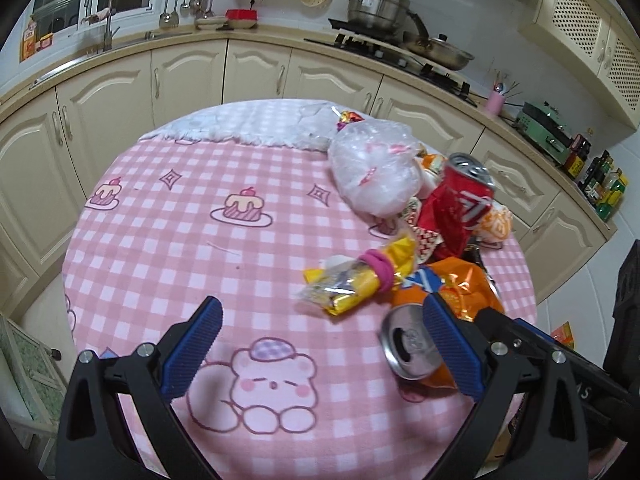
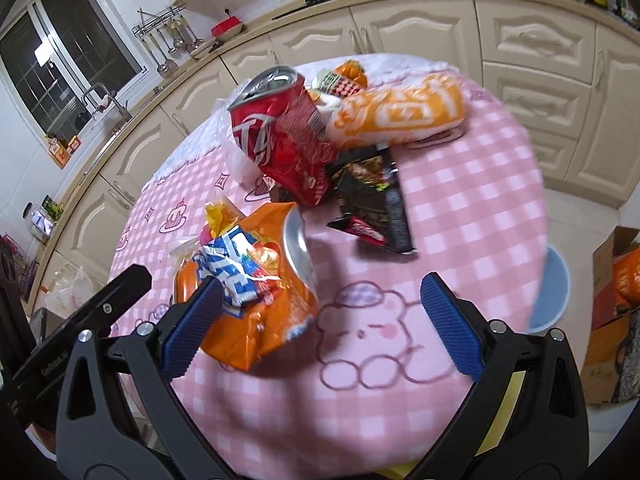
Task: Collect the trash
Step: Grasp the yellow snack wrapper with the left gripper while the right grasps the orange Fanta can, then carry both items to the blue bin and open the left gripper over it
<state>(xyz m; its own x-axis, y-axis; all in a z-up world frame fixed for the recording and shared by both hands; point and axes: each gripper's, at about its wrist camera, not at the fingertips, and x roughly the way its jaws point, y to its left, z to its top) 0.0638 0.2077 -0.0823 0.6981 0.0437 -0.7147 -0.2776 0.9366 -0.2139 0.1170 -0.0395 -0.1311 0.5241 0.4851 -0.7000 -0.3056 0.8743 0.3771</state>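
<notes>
Left gripper (image 1: pixel 322 344) jaws spread wide, empty, low over pink checked tablecloth (image 1: pixel 180 216); crushed orange soda can (image 1: pixel 416 346) lies on its side touching the right blue pad. Right gripper (image 2: pixel 318 322) likewise wide open, same can (image 2: pixel 260 280) against its left pad. Farther: dented red cola can (image 2: pixel 280 136), black snack wrapper (image 2: pixel 372 200), clear plastic bag (image 1: pixel 372 168).

Left gripper (image 1: pixel 322 344) and right gripper (image 2: pixel 320 320), both with blue-padded fingers spread wide apart (nothing held between them), angled down, side by side
</notes>
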